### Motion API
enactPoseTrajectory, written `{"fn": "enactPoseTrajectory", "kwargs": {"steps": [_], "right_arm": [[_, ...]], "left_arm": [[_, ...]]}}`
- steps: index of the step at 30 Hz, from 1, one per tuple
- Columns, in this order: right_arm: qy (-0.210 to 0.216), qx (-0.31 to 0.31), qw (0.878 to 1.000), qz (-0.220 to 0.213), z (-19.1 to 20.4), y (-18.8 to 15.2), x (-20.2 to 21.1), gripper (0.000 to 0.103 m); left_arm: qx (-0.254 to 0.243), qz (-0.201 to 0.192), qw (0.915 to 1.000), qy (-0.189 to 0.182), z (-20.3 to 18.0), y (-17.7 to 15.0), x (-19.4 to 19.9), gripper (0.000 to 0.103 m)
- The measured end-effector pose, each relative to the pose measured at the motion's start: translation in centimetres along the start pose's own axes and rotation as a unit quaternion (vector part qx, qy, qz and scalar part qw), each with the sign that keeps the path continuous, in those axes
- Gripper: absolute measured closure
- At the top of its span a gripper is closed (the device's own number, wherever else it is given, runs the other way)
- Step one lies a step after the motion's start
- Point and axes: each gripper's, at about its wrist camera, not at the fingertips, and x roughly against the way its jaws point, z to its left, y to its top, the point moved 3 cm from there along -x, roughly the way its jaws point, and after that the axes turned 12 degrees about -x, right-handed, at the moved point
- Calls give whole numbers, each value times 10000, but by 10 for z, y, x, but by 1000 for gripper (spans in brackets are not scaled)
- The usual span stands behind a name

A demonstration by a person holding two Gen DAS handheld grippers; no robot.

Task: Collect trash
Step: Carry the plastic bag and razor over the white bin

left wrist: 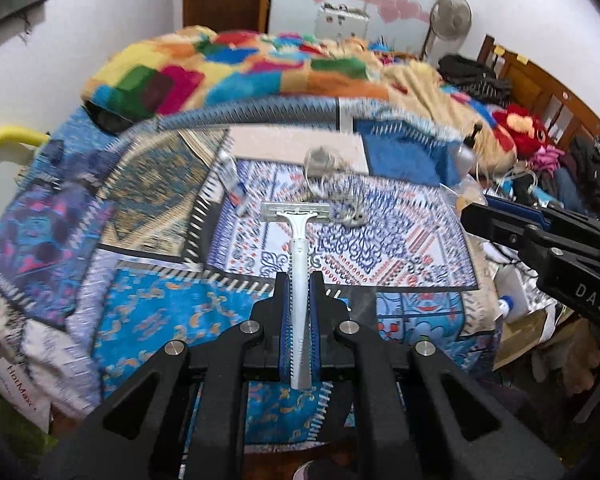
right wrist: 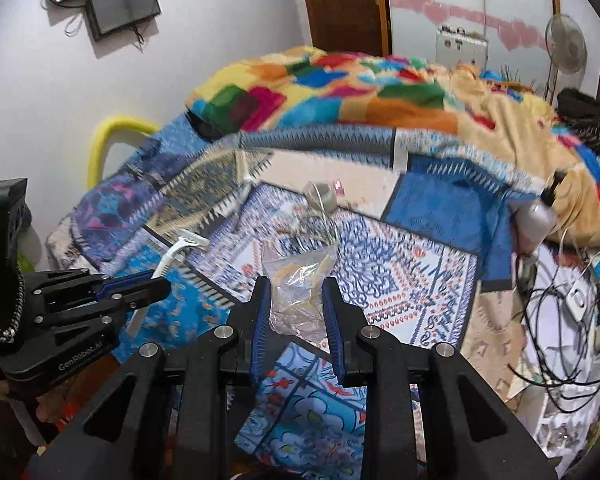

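Note:
My left gripper (left wrist: 299,280) is shut on the handle of a white disposable razor (left wrist: 296,240), head pointing away, held above the patterned bedspread. The razor (right wrist: 176,254) and left gripper (right wrist: 156,286) also show at the left of the right wrist view. My right gripper (right wrist: 294,286) holds a crumpled clear plastic bag (right wrist: 300,280) between its blue pads; the fingers stand a little apart around the bag. On the bed lie a grey tape roll (left wrist: 319,160) with tangled white cable (left wrist: 346,208), and a small tube (left wrist: 234,184).
A multicoloured blanket (left wrist: 228,68) is heaped at the back of the bed. A grey spray bottle (right wrist: 538,216) lies at the bed's right edge. Cables and clutter (right wrist: 568,304) fill the right side. A yellow chair frame (left wrist: 4,148) stands left.

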Motion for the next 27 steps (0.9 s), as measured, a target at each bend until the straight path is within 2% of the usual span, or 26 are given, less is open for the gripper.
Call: {"fn": "enactPoseTrajectory", "kwargs": {"steps": [6, 11, 16, 27], "right_arm": [[119, 105, 9994, -299, 25, 2, 43, 79], [216, 244, 9982, -495, 48, -3, 73, 79], [331, 435, 9962, -671, 76, -12, 100, 79], [719, 790, 9920, -676, 139, -49, 129, 79]], "left_arm": [[41, -395, 9988, 290, 0, -2, 65, 95], [61, -627, 9966, 533, 1, -16, 113, 95], [167, -830, 9936, 744, 6, -38, 160, 95], [484, -949, 9876, 1152, 32, -101, 225, 95]]}}
